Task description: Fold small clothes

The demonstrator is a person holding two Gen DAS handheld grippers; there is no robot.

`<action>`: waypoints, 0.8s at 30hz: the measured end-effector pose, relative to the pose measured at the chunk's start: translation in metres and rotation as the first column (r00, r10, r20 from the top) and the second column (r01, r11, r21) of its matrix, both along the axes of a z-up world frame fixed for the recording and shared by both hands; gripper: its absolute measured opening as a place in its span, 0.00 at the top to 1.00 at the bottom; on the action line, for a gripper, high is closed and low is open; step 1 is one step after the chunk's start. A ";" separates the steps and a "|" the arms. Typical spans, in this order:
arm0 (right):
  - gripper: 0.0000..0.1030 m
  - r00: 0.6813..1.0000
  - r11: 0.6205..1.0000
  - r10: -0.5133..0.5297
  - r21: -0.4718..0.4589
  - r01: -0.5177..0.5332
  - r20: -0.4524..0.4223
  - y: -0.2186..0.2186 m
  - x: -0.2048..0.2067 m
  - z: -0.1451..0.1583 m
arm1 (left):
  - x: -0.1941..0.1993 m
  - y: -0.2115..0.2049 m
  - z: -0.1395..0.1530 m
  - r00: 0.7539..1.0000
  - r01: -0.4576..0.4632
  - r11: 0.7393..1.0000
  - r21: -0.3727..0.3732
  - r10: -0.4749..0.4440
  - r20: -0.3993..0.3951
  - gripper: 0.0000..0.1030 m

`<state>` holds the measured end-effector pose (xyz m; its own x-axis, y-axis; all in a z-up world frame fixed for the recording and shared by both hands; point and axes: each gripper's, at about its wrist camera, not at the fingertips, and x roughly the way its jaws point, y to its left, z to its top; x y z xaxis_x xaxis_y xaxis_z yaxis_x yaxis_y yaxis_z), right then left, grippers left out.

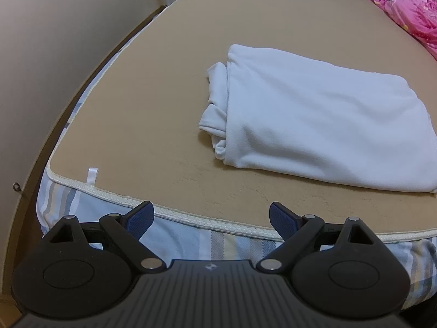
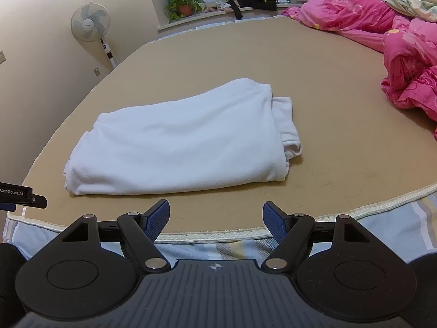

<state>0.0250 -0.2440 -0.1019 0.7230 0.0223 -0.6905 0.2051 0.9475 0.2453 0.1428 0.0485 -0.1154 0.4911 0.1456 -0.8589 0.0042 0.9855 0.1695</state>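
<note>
your left gripper (image 1: 211,220) hangs over the near edge of the bed, its blue-padded fingers spread wide with nothing between them. your right gripper (image 2: 215,220) hangs over that same near edge, also spread wide and holding nothing. neither one touches the cloth.

the white garment (image 1: 314,120) lies folded into a thick, roughly rectangular bundle on the tan mat (image 1: 153,104) that covers the bed, set back a little from the near edge and well apart from both grippers. from your left wrist view it sits toward the right side of the mat; from your right wrist view the same garment (image 2: 180,139) sits left of centre. one short end shows loose inner layers poking out from under the top layer, possibly a sleeve or a hem, though the folds are too bunched to tell.

the mat's cream piped border (image 2: 218,236) runs along the near edge, with a striped sheet (image 1: 174,239) showing below it. a pink quilt (image 2: 404,63) is heaped along the far right side of the bed, well apart from the garment. a standing fan (image 2: 91,26) stands by the wall off the bed's left side, beside a potted plant (image 2: 185,5) on the sill.
</note>
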 end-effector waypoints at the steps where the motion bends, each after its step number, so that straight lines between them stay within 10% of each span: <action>1: 0.25 1.000 1.000 -0.004 0.000 0.004 -0.005 -0.001 0.001 -0.001 | 0.001 0.001 -0.001 1.000 0.001 1.000 0.000 -0.001 0.001 0.09; 13: 0.19 0.983 0.982 -0.184 0.057 0.182 0.025 -0.018 0.014 -0.018 | 0.016 0.011 -0.009 1.000 -0.023 1.000 -0.003 0.023 -0.018 0.09; 24: 0.15 0.881 0.760 -0.458 0.461 0.457 -0.119 -0.096 0.072 -0.099 | 0.048 0.038 -0.022 0.990 -0.124 0.991 -0.048 0.120 -0.076 0.09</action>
